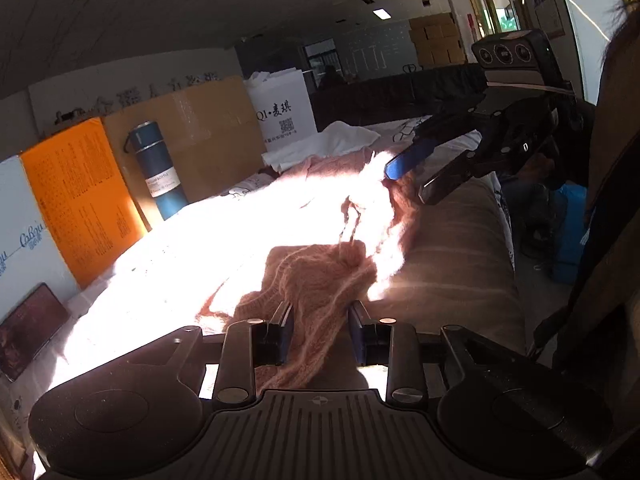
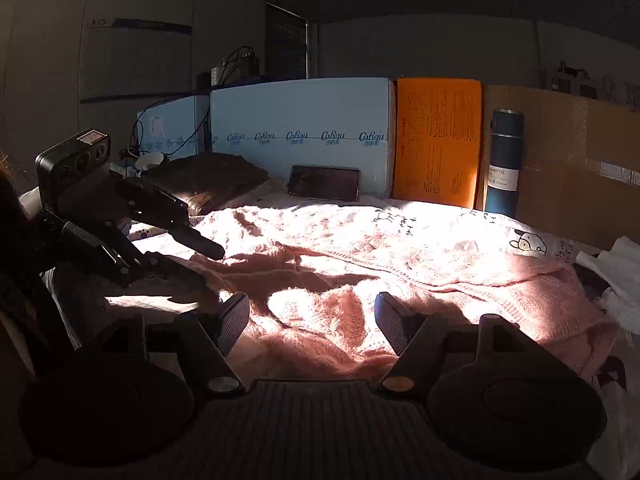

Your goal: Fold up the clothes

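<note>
A fuzzy pink knitted sweater (image 1: 316, 276) lies spread and rumpled on a bed covered with a white printed sheet (image 2: 528, 240), half in harsh sunlight. My left gripper (image 1: 320, 320) is at the sweater's near edge, with a bunched fold of knit filling the gap between its blue pads (image 1: 287, 332). In the right wrist view the left gripper (image 2: 208, 266) reaches in from the left, low on the sweater (image 2: 320, 312). My right gripper (image 2: 312, 316) hovers over the sweater with its fingers wide apart and nothing between them. From the left wrist view the right gripper (image 1: 408, 184) is at the sweater's far side.
Along the bed's far side stand an orange box (image 2: 438, 140), a blue bottle (image 2: 504, 160), a pale blue box (image 2: 300, 120) and cardboard (image 2: 560, 168). A dark tablet (image 2: 324, 182) leans there, with a dark folded cloth (image 2: 208, 176) beside it. White cloth (image 1: 332, 140) lies beyond the sweater. A person (image 1: 616, 200) stands at the right.
</note>
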Demonstrator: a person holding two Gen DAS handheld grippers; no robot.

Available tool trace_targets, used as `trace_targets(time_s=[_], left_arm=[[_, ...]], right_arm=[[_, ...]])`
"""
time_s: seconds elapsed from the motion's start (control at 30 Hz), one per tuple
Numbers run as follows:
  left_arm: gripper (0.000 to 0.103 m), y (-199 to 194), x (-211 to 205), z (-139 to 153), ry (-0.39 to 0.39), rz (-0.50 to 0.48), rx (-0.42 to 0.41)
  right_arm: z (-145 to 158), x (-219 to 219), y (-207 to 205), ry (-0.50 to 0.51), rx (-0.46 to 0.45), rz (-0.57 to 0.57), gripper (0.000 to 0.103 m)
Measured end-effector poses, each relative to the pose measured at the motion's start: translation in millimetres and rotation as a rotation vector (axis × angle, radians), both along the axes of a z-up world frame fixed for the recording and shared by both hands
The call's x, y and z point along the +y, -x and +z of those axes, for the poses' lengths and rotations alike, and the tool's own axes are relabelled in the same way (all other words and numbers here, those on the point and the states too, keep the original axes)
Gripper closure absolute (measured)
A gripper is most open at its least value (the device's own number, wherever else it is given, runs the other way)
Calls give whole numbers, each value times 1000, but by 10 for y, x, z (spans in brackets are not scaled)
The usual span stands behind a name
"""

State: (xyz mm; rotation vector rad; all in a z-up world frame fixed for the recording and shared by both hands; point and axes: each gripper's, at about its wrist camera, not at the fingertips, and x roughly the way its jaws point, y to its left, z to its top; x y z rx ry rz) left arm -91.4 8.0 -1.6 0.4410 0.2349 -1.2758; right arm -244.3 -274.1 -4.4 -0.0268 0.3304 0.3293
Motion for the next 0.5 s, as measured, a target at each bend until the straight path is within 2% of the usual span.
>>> trace_targets(time_s=[0.03,0.1,0.17,0.27,0.37,0.43,0.5], left_arm=[[26,-64,57,57,52,21,37],[19,-236,178,145,139,92,94],[19,-436,295,205,210,192,146],[19,-792,455,227,277,419,217],[19,-1196,627,219,337,648,331],[19,-1460,709,176,332,756,410],[19,-1623,664,94,263,814,419]], right_arm=[[51,-92,-14,-29,-22,-36,26],[154,-276,-43,-86,-66,-109,21],[202,-513,-134,-147,-83,-218,19],[193,-946,-364,-245,-66,-433,17],[29,-1447,-583,-420,38,-606,17],[-121,-1677,-699,-533,104,-657,17],[-239,-1796,-822,-618,157,-676,18]])
